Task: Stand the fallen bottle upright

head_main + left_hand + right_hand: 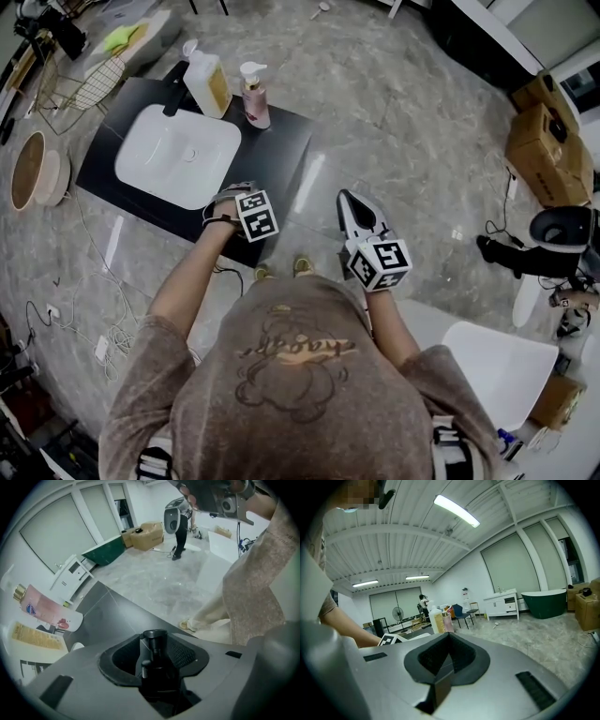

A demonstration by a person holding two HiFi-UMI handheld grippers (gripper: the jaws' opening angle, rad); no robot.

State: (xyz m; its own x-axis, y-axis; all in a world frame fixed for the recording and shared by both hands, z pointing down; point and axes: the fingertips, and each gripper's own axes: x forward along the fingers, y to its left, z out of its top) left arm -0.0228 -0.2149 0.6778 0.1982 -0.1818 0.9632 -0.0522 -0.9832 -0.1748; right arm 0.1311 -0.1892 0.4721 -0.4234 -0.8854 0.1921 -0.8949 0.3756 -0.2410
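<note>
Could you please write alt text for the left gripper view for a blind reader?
A black bottle sits between the jaws of the left gripper, over a dark countertop; whether the pads press it is unclear. A pink bottle and a yellow bottle show at left, the person's clothing at right.

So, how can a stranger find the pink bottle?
Find the black counter with the white basin. Two pump bottles stand at its far edge. The pink bottle is the smaller, right one, beside the bigger jug of yellow liquid.
</note>
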